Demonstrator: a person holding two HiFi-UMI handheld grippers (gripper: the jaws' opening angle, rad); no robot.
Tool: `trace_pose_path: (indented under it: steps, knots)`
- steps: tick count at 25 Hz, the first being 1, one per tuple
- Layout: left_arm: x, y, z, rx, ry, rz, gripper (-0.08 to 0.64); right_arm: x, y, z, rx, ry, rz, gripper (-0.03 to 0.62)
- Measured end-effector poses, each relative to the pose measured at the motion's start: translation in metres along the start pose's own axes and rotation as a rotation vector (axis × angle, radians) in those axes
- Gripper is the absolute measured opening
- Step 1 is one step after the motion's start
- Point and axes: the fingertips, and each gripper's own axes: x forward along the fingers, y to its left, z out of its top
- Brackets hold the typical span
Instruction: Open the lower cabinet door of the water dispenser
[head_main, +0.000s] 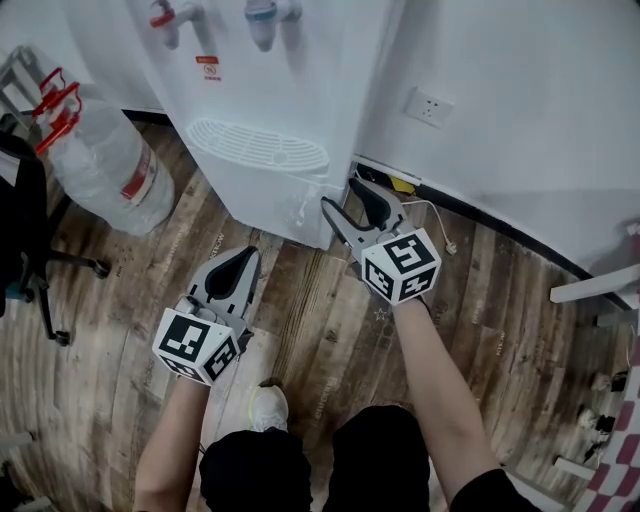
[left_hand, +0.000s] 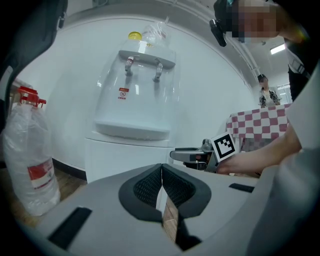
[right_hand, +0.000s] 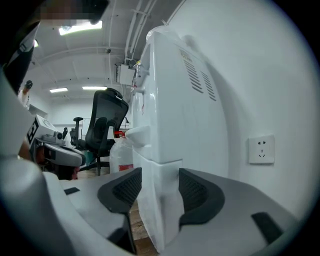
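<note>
The white water dispenser (head_main: 270, 90) stands against the wall, its lower cabinet door (head_main: 262, 205) facing me below the drip tray. My right gripper (head_main: 342, 197) is open at the cabinet's front right corner. In the right gripper view that corner edge (right_hand: 159, 200) shows in the gap between the pads of my right gripper (right_hand: 160, 181); I cannot tell whether they touch it. My left gripper (head_main: 243, 258) is shut on nothing, low over the floor, apart from the door. In the left gripper view my left gripper (left_hand: 161, 169) points at the cabinet front (left_hand: 120, 160), with the right gripper (left_hand: 189, 155) beyond.
A large water bottle (head_main: 105, 170) lies on the wooden floor left of the dispenser, beside an office chair base (head_main: 50, 280). A wall socket (head_main: 430, 107) and a white cable (head_main: 432, 212) are to the right. My shoe (head_main: 268, 405) is below the grippers.
</note>
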Motion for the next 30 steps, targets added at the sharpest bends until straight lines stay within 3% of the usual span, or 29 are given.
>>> trace_pose_path:
  steps: [11, 24, 30]
  knots:
    - [-0.02, 0.002, -0.002, 0.004, 0.0, 0.029, 0.014, 0.006, -0.005, -0.006, -0.042, 0.028, -0.057, 0.224]
    - [-0.028, 0.004, -0.004, -0.003, -0.009, 0.044, 0.014, 0.006, -0.002, -0.008, 0.054, 0.01, -0.065, 0.229]
    - [-0.027, 0.002, 0.0, 0.002, -0.022, 0.05, 0.014, -0.004, 0.013, -0.012, 0.034, 0.011, -0.044, 0.229]
